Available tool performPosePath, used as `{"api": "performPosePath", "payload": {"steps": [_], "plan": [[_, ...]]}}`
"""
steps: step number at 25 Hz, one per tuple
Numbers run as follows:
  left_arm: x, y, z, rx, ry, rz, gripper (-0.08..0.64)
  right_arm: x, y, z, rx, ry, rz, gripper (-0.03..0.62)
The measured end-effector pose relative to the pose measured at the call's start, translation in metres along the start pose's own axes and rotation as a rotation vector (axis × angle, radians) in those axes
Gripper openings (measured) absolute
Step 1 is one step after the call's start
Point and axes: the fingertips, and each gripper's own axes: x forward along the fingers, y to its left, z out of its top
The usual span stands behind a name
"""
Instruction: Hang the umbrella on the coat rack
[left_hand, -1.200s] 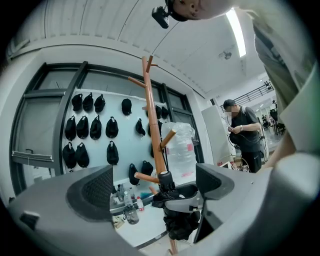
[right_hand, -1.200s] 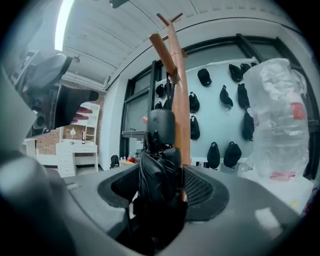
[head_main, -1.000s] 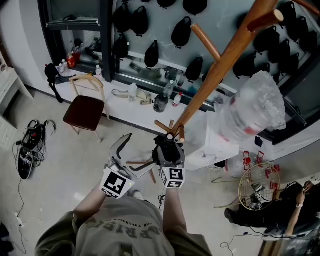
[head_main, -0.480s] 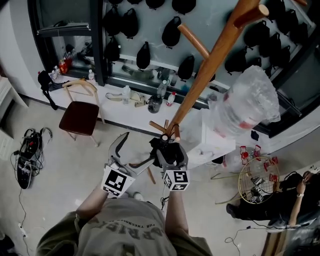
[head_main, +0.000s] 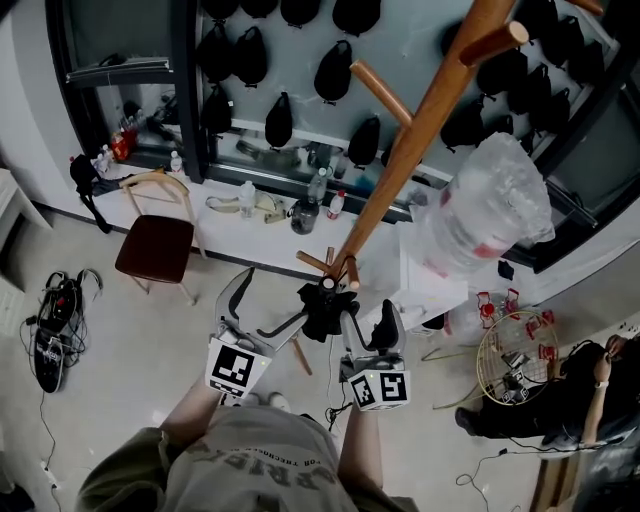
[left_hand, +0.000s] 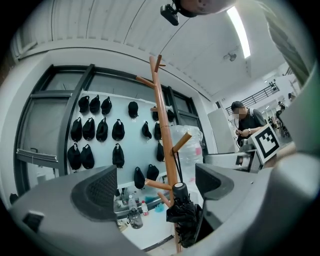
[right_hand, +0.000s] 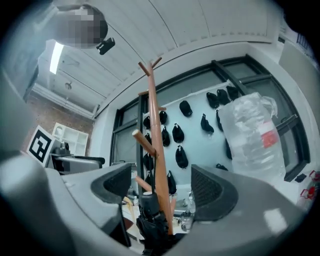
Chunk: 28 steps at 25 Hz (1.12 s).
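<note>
Umbrella (head_main: 322, 308) hanging on coat rack (head_main: 420, 130). Right gripper (head_main: 369, 320) fingers just opening, now standing apart, clear of umbrella. Left gripper (head_main: 270, 300) fingers standing apart, gripping nothing.

The right gripper (right_hand: 160, 187) has its two grey jaws wide apart, having just been opening; nothing touches the ribbed dark pads (right_hand: 114, 183); framed between them, further off, rises the tall brown wooden coat rack (right_hand: 156, 145) with its angled pegs; the folded black umbrella (right_hand: 152, 222) hangs against the pole, low in the gap, clear of both jaws; behind, black caps (right_hand: 180, 134) hang in rows on a pale wall; a large clear plastic water bottle (right_hand: 252, 140) shows at the right.
</note>
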Motion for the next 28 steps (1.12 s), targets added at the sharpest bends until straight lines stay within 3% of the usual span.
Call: {"api": "performPosePath", "payload": {"steps": [4,8,10,11,12,14,16,20,22,24,26,28], "plan": [[0.0,0.001,0.016,0.019,-0.047,-0.007,0.494,-0.007,0.006,0.033,-0.039,-0.051,-0.028,0.362],[0.0,0.003,0.032,0.044,-0.119,0.0,0.479,-0.013,0.013,0.052,-0.081,-0.075,-0.055,0.268],[-0.001,0.004,0.033,0.059,-0.12,0.013,0.42,-0.016,0.016,0.057,-0.087,-0.079,-0.062,0.256],[-0.002,0.006,0.034,0.062,-0.124,0.024,0.357,-0.017,0.017,0.058,-0.09,-0.081,-0.064,0.204],[-0.003,0.007,0.035,0.064,-0.129,0.034,0.294,-0.018,0.018,0.06,-0.092,-0.081,-0.066,0.202],[-0.004,0.008,0.036,0.07,-0.133,0.043,0.232,-0.019,0.02,0.061,-0.1,-0.08,-0.07,0.201],[-0.004,0.009,0.037,0.082,-0.133,0.043,0.197,-0.02,0.021,0.063,-0.115,-0.08,-0.078,0.155],[-0.004,0.011,0.041,0.089,-0.146,0.062,0.114,-0.02,0.021,0.065,-0.141,-0.074,-0.103,0.149],[-0.005,0.013,0.042,0.099,-0.147,0.077,0.065,-0.02,0.02,0.065,-0.161,-0.066,-0.125,0.087],[-0.004,0.014,0.042,0.104,-0.144,0.088,0.038,-0.019,0.02,0.063,-0.168,-0.062,-0.135,0.086],[-0.004,0.015,0.042,0.11,-0.146,0.1,0.025,-0.019,0.019,0.063,-0.173,-0.066,-0.149,0.027],[-0.005,0.018,0.042,0.088,-0.16,0.117,0.015,-0.019,0.018,0.062,-0.176,-0.069,-0.156,0.012]]}}
